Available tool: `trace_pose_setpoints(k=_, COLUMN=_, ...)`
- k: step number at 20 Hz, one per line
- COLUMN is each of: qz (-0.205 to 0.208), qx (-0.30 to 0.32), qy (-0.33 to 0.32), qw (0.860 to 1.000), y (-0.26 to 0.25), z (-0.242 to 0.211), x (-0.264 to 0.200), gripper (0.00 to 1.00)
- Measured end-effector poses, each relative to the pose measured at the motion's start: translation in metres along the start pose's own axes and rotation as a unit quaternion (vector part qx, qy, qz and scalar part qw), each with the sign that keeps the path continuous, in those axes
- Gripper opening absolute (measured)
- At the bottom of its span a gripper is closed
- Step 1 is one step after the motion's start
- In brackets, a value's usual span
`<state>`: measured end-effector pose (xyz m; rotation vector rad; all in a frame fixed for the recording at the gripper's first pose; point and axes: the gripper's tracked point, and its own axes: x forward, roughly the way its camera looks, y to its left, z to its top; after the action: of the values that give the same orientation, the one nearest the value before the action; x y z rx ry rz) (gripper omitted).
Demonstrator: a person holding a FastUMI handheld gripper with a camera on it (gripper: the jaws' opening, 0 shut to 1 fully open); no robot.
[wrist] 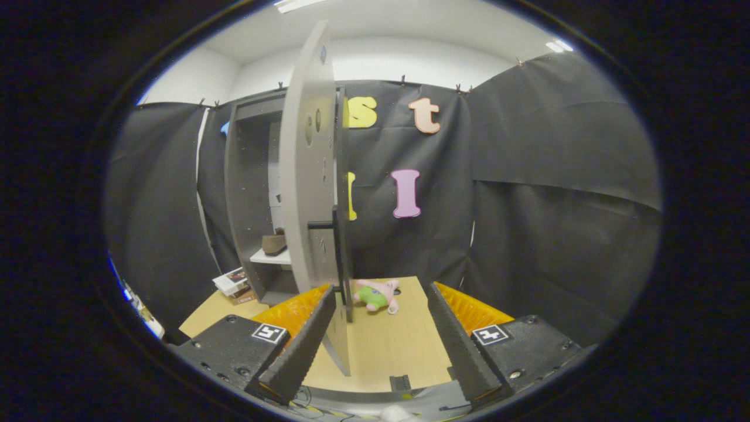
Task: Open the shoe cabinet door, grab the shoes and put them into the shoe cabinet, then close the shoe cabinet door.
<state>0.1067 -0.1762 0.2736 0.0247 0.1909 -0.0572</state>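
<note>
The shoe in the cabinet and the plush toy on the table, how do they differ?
The shoe is brown and sits on a white shelf inside the shoe cabinet, left of the open door; the plush toy is pink and green and lies on the wooden table, right of the door's edge. The shoe sits higher up, the toy lower, just ahead of the open gripper. Neither is touched by the fingers.

Fisheye cam riding on the gripper (381,328) looks forward along its two spread fingers (at the bottom), low over the table (387,346). Cabinet door (310,176) stands very close, edge-on; booth wall behind.
</note>
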Motion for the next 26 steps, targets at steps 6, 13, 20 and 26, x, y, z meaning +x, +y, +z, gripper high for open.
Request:
trace_pose_setpoints(k=6, qz=0.067, qx=-0.006, qy=0.006, qw=0.998, y=-0.008, z=0.007, x=0.057, gripper=1.0)
trace_pose_setpoints(k=13, qz=0.145, qx=-0.014, qy=0.026, qw=0.989, y=0.013, z=0.006, x=0.076, gripper=0.95)
trace_pose_setpoints(k=20, qz=0.192, qx=-0.039, qy=0.027, qw=0.98, y=0.061, z=0.004, x=0.07, gripper=0.93)
trace_pose_setpoints(k=26, qz=0.16, qx=-0.039, qy=0.037, qw=0.986, y=0.117, z=-0.006, x=0.074, gripper=0.93)
